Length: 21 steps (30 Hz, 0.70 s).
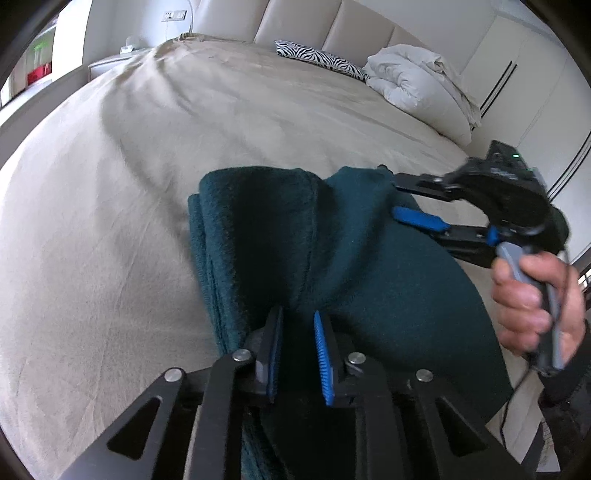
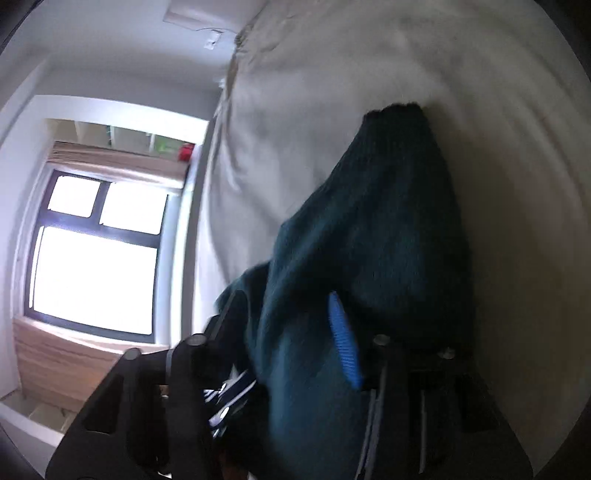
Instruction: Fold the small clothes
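A dark teal garment point(image 1: 332, 258) lies bunched and partly folded on the near part of the bed point(image 1: 166, 166), which is covered by a beige sheet. Further back on the bed sit a zebra-print pillow point(image 1: 317, 59) and a crumpled white duvet point(image 1: 417, 85), well apart from the garment, with a padded headboard point(image 1: 314, 26) behind them. The left hand-held gripper point(image 1: 297, 321) hangs over the near edge of the cloth with a narrow gap between its blue pads; a ridge of fabric rises into that gap, but I cannot tell whether the pads bite on it. The right hand-held gripper point(image 1: 391, 195), held by a hand point(image 1: 532, 302), reaches in from the side: one blue finger lies on top of the cloth, the other runs behind its far corner. In the right wrist view the picture is blurred; teal fabric drapes between the fingers point(image 2: 343, 343) and hides the left one, beside a bright window point(image 2: 96, 258).
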{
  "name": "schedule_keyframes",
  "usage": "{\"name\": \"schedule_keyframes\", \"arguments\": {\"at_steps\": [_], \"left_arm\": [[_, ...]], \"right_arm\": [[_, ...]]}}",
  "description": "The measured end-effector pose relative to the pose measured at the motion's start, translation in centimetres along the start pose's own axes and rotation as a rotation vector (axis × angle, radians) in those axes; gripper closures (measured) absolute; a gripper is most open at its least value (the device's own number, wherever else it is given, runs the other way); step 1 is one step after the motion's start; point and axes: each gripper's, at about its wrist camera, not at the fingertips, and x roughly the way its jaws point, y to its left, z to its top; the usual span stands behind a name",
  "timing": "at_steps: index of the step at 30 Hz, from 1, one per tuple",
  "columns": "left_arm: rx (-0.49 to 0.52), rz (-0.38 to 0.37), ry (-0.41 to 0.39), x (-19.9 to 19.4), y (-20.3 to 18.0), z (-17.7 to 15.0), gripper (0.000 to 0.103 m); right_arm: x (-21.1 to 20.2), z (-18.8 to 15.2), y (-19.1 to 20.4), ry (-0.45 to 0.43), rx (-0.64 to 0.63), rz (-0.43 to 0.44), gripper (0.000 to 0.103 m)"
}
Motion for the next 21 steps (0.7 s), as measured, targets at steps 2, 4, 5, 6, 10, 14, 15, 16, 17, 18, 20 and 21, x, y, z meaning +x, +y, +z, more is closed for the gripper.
{"name": "schedule_keyframes", "arguments": {"at_steps": [2,4,5,6,10,14,15,16,17,18,20,21], "left_arm": [[-0.008,-0.007,-0.003,0.0,0.1,0.0,0.083],[-0.009,-0.007,-0.009,0.0,0.1,-0.2,0.083],[-0.011,-0.008,-0.012,0.0,0.1,-0.4,0.083],[-0.019,-0.013,-0.013,-0.1,0.2,-0.4,0.083],[-0.053,-0.038,-0.008,-0.1,0.8,-0.5,0.083],[-0.046,-0.030,-0.009,-0.2,0.7,-0.5,0.084],[-0.046,-0.030,-0.009,-0.2,0.7,-0.5,0.084],[-0.047,-0.032,-0.008,-0.2,0.7,-0.5,0.084],[-0.046,-0.033,-0.008,-0.1,0.8,-0.4,0.084],[-0.043,-0.033,-0.008,-0.1,0.7,-0.4,0.084],[-0.037,-0.028,-0.009,0.0,0.4,-0.4,0.084],[-0.035,-0.025,-0.010,0.0,0.4,-0.4,0.084]], "right_arm": [[0.7,1.2,-1.0,-0.016,0.024,-0.013,0.073],[1.2,2.6,-2.3,-0.028,0.041,-0.024,0.087],[1.2,3.1,-3.2,-0.025,0.070,-0.057,0.100],[1.3,3.2,-3.5,-0.023,0.088,-0.060,0.101],[-0.8,2.8,-1.1,-0.055,0.042,-0.021,0.092],[0.2,2.2,2.4,0.013,-0.047,0.076,0.073],[1.4,2.0,2.9,0.039,-0.068,0.063,0.060],[2.7,2.0,3.0,0.053,-0.095,0.026,0.057],[3.3,1.9,2.9,0.050,-0.121,-0.011,0.060],[3.7,2.1,2.8,0.040,-0.145,-0.040,0.061],[3.8,2.9,1.8,0.020,-0.115,-0.034,0.069],[3.8,3.5,1.4,0.020,-0.091,-0.029,0.070]]}}
